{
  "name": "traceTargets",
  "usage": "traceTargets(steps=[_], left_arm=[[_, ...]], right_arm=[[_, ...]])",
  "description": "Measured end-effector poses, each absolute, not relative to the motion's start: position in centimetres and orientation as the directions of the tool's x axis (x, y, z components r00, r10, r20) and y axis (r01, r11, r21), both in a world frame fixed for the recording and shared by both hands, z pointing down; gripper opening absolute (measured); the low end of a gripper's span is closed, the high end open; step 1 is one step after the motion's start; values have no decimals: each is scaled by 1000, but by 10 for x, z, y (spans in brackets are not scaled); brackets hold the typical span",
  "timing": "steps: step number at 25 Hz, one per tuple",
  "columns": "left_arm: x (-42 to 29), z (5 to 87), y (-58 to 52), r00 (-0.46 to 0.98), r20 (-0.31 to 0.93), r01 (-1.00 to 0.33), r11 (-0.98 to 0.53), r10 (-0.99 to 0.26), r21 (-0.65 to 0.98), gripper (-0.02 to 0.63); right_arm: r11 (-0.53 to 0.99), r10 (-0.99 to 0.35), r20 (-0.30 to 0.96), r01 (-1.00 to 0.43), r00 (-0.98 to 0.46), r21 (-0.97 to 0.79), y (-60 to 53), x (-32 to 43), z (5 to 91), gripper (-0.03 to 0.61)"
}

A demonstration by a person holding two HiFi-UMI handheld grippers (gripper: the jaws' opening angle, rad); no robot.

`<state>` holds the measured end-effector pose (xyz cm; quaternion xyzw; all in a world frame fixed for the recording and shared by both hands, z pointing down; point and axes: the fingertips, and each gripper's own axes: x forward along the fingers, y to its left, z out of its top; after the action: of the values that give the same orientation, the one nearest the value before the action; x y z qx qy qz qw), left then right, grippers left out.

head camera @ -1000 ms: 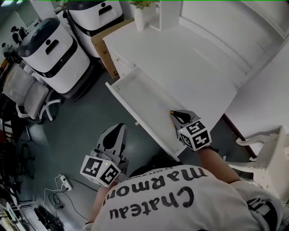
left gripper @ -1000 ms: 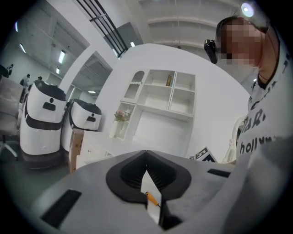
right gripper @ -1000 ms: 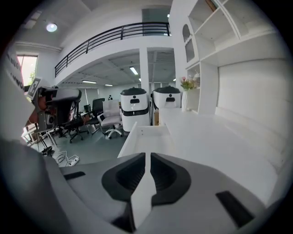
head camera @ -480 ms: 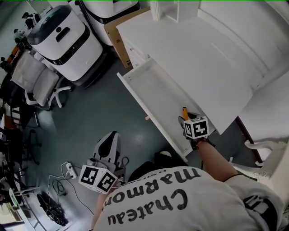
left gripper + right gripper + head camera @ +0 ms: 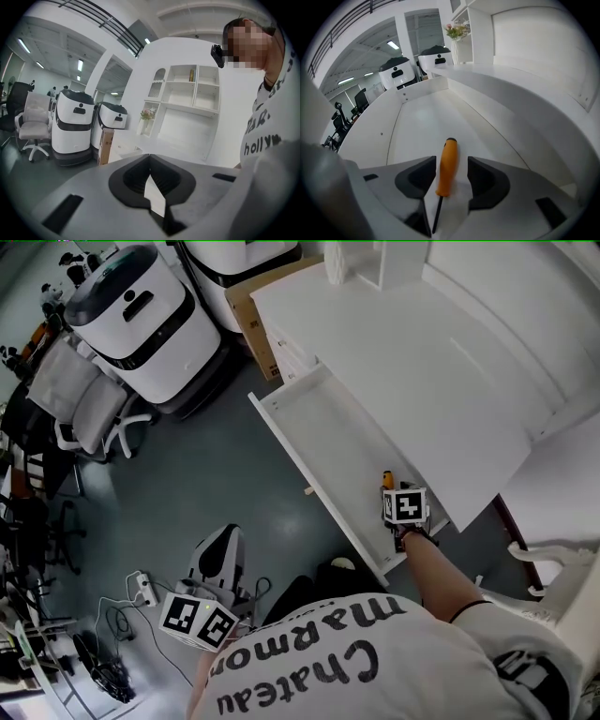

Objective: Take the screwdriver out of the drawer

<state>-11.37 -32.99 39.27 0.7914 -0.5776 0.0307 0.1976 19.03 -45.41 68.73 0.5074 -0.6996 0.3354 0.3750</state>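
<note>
An orange-handled screwdriver [image 5: 446, 166] with a dark shaft lies on the floor of the open white drawer [image 5: 422, 117]. My right gripper [image 5: 451, 164] points steeply down over it. Its jaws are open, one on each side of the handle, and neither pad presses on it. In the head view the right gripper [image 5: 388, 491] is inside the drawer [image 5: 309, 442] near its front end, with the screwdriver [image 5: 386, 480] showing just beyond the marker cube. My left gripper [image 5: 228, 532] hangs over the grey floor left of the drawer, and in its own view the left gripper [image 5: 150, 155] is shut and holds nothing.
The white desk top [image 5: 422, 362] overhangs the drawer's right side. Two white machines [image 5: 141, 315], a cardboard box [image 5: 253, 310] and an office chair [image 5: 80, 399] stand at the left. A power strip with cables [image 5: 141, 589] lies on the floor. A white chair [image 5: 562, 568] is at the right.
My right gripper has sunk into the drawer and now stands open astride the screwdriver. The left gripper has drifted lower and to the left.
</note>
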Motion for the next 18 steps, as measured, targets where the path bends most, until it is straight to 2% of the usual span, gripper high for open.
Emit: traceTargets(steps=[8,12,18], left_arm=[[-112,397,-335,336,284,-925,-259,-898,278,23],[-108,396,-339,351,278,-920,-272,-894,283,23],[-106,401,-342,357,274,-912,-270,-893,308,23]], right_arm=[[259,-433,881,-963,-191,-81,-449,191,703,208],[287,-435,880,-956,-189,-63,-447,188,700,132],[281,-435,881,-958,-186,-63,-449,188,699,124]])
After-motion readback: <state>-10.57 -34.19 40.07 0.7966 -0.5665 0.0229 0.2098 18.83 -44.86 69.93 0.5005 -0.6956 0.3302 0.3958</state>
